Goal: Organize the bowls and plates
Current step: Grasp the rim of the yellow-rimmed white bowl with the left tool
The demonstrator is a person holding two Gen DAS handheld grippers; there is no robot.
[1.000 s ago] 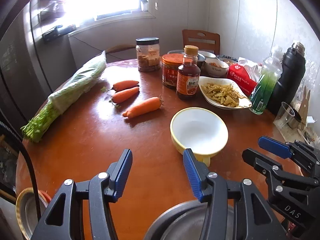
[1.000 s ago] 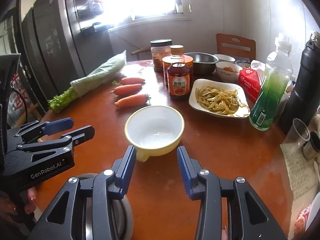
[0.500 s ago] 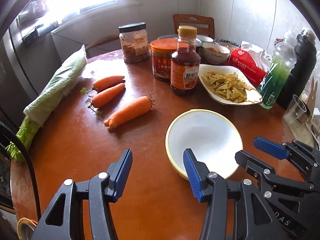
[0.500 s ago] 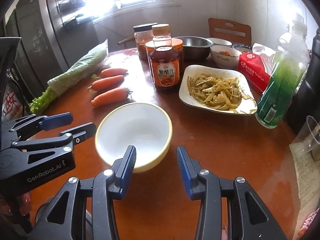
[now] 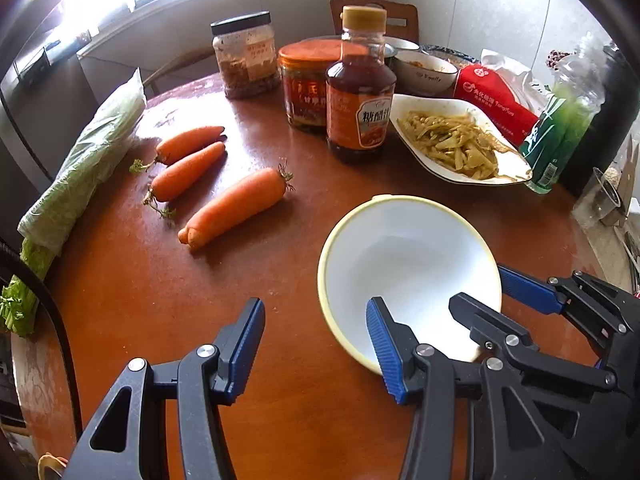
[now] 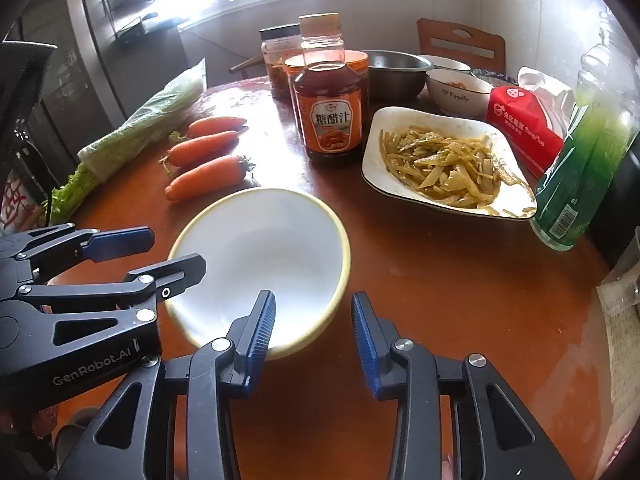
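A: Left wrist view first. The round wooden table [image 5: 132, 280] is filling most of it, and along its left edge a bag of leafy greens [image 5: 86, 160] is lying lengthwise.

B: The right wrist view is showing the same table [image 6: 440, 280]. What is sitting in the middle?

A: The empty bowl [image 5: 408, 264], white inside with a yellow rim, is standing upright on the near part of the table. Behind it a white dish of shredded vegetables [image 5: 456, 144] is resting, well apart from the bowl.

B: From my side the bowl [image 6: 260, 256] is lying just in front of both tools. The right gripper [image 6: 314, 328] is straddling the bowl's near rim: one finger is reaching over the inside, the other is hanging outside. Its jaws have just been closing, but the pads are not pressing on the rim, so it is grasping nothing.

A: The left gripper [image 5: 316, 340] is standing released too, jaws apart. One finger is hanging over the bowl's near left rim, the other over bare table.

B: Further back?

A: A brown sauce bottle [image 5: 360, 92] is standing upright, with a red-lidded jar [image 5: 308, 88] just behind it and a black-lidded jar [image 5: 246, 56] to the left. A green bottle [image 5: 564, 128] is standing at the right, beside a red packet [image 5: 496, 100].

B: And three carrots [image 6: 208, 176] are lying side by side between the greens and the bowl, the nearest one just beside the bowl's far rim.
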